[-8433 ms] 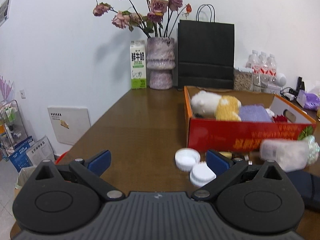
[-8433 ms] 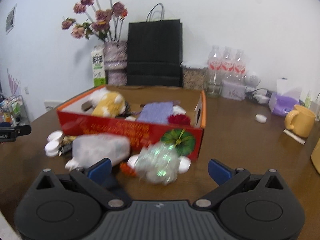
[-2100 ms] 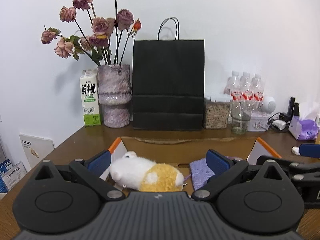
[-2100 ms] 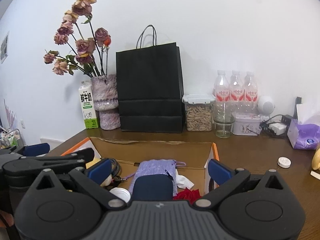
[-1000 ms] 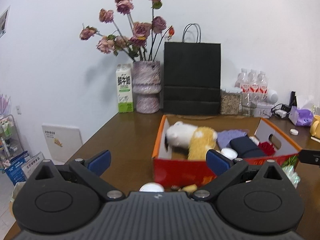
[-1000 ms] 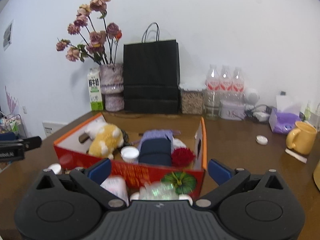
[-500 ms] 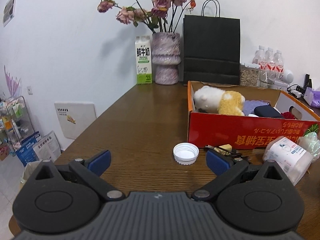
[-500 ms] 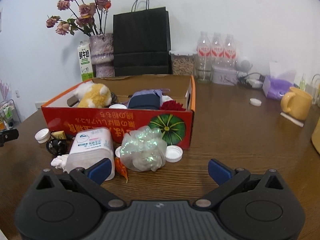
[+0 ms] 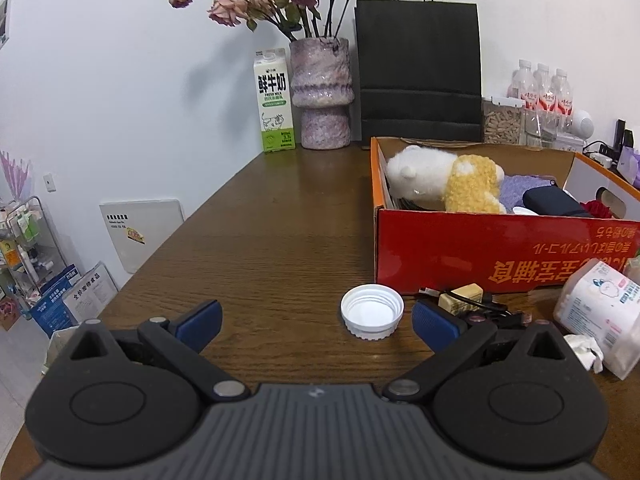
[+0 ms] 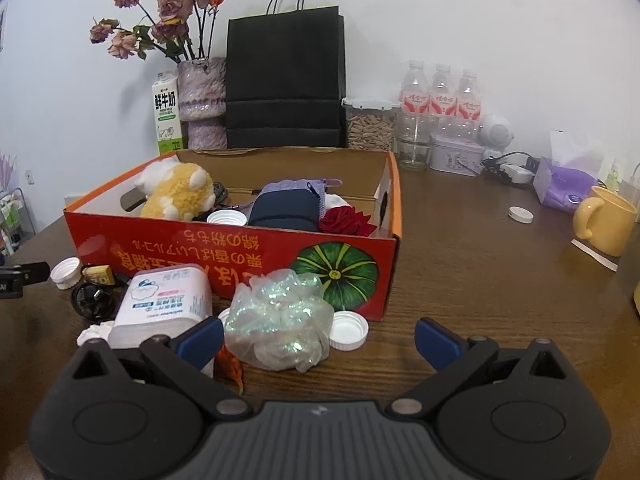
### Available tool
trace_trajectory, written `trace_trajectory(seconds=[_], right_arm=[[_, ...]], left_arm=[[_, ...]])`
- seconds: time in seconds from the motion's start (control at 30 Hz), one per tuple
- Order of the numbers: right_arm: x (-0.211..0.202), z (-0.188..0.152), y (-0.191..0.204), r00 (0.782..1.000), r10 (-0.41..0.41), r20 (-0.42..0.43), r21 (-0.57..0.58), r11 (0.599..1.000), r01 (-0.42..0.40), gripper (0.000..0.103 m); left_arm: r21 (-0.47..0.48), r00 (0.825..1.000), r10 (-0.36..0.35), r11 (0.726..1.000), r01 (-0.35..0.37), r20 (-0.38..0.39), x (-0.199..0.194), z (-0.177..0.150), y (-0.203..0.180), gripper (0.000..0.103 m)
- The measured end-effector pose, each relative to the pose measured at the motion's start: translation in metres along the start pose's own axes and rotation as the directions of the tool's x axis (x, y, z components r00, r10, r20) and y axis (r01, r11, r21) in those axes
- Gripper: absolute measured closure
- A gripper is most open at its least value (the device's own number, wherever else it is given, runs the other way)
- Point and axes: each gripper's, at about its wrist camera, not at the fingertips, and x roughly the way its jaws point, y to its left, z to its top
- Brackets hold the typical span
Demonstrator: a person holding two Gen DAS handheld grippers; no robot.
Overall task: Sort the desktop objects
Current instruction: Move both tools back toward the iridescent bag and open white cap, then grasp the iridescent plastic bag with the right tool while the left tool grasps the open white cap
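Observation:
A red cardboard box [image 10: 240,256] [image 9: 480,248] holds a white-and-yellow plush toy [image 10: 176,194], a dark blue pouch [image 10: 284,208], a white cap and a red fabric rose [image 10: 346,220]. On the table in front of it lie a white cap [image 9: 372,316], a black cable bundle [image 10: 94,300], a wipes pack [image 10: 164,304] [image 9: 600,312], an iridescent wrap ball [image 10: 280,324] and another white cap [image 10: 348,330]. My left gripper [image 9: 316,322] is open and empty, low over the table, the cap between its fingers. My right gripper [image 10: 318,340] is open and empty, just before the wrap ball.
At the back stand a milk carton [image 9: 274,100], a vase of dried roses [image 9: 322,92], a black paper bag [image 10: 286,80], water bottles [image 10: 440,100] and a jar. A yellow mug [image 10: 604,220], tissue pack [image 10: 568,188] and small lid [image 10: 520,214] sit at the right.
Both grippers have drawn back from over the box and dropped toward the table in front of it. The dark blue pouch and a white cap now lie in the box.

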Motion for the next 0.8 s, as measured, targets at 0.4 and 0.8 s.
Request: trace_trajectory(seconds=[0.4,0.8], right_arm=[[0.019,0.003,0.003,0.999,0.033,-0.015,0.006,0.999,-0.033,0.012],[0.021,0.001,0.001,0.997,0.079,-0.027,0.017,0.997,-0.078,0.05]], left_arm=[[0.013,0.996,-0.045,0.999,0.046,-0.072,0.03,0.005,-0.005,0.002],[-0.013,0.986,-0.126,0.992,0.126,-0.109,0.042,0.009,-0.008,0.061]])
